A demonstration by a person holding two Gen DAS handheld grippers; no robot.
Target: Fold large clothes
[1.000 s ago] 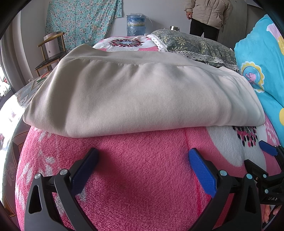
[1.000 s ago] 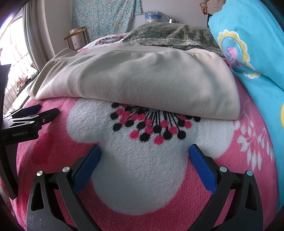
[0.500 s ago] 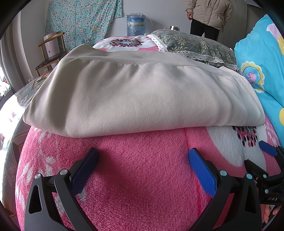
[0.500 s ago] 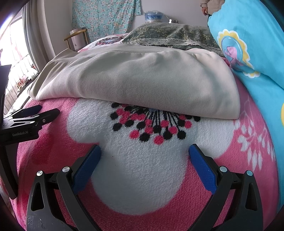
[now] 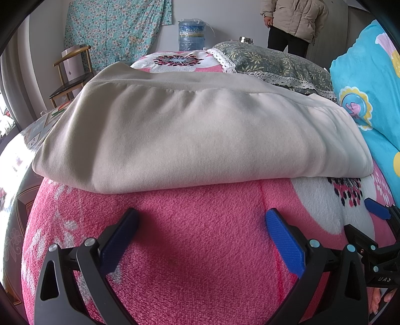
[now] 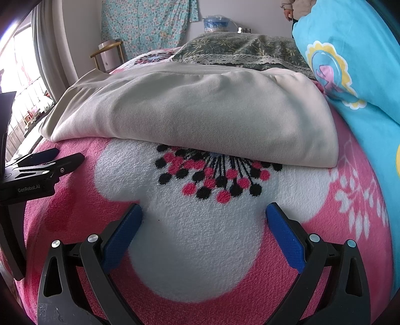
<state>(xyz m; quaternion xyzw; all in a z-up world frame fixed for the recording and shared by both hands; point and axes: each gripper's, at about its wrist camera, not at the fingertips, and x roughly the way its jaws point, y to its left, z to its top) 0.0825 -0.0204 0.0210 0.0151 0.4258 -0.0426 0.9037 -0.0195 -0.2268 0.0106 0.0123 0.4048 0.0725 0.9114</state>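
Garment: cream folded sweatshirt (image 5: pixel 190 140), lying flat on the pink floral blanket (image 5: pixel 200 250) of the bed, folded edge toward both cameras, ribbed hem along the far side.
Left gripper (image 5: pixel 202 220): low over bare pink blanket, just short of the garment's near edge; blue-padded fingers (image 5: pixel 285 240) spread wide, holding nothing.
Right gripper (image 6: pixel 203 215): over the blanket's white flower print, near the garment's right front part; fingers (image 6: pixel 285 237) spread wide, empty, apart from the cloth.
Mutual view: right gripper's tip at the right edge of the left wrist view; left gripper's tips at the left edge of the right wrist view, resting near the blanket.
Right of garment: turquoise cartoon-print pillow (image 6: pixel 350 62), touching or nearly touching the garment's right end.
Behind garment: green lace-trimmed pillow (image 5: pixel 275 65).
Background: water jug (image 5: pixel 191 35), wooden chair (image 5: pixel 70 75), floral hanging cloth (image 5: pixel 115 30), standing person in a beige puffer jacket (image 5: pixel 295 17).
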